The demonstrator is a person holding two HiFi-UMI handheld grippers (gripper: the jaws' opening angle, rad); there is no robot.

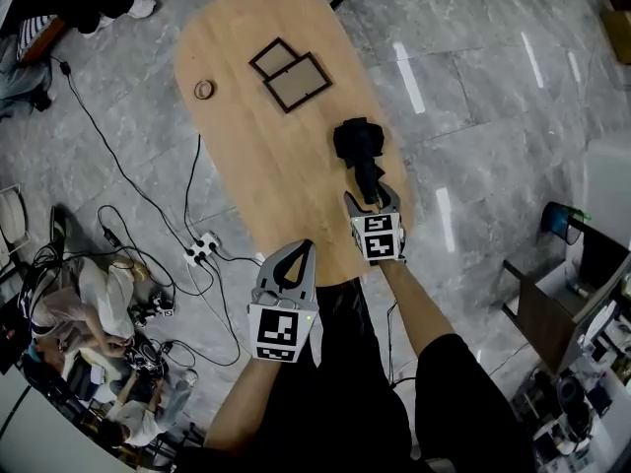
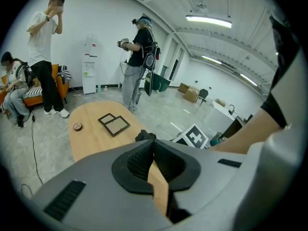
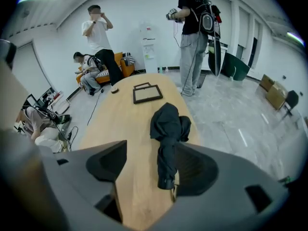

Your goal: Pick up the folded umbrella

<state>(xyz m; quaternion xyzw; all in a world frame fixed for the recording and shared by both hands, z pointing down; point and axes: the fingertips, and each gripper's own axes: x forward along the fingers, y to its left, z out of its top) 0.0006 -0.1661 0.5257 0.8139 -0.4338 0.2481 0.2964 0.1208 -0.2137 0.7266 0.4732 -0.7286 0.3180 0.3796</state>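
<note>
Black umbrella (image 1: 360, 151) lies on table (image 1: 266, 146) by its edge; our right tool (image 1: 372, 200) straddles the near end, jaws apart; left tool (image 1: 296, 251) clenched, empty. Risk: an off-centre close could push it off.

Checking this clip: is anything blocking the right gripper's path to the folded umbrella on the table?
Nothing visible does. The folded umbrella already has its handle end between the open jaws of the right gripper, close to one jaw. The picture frames sit farther along the table.

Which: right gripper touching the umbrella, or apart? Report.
Cannot tell: right gripper view shows the umbrella between open jaws of the right gripper, overlapping one.
</note>
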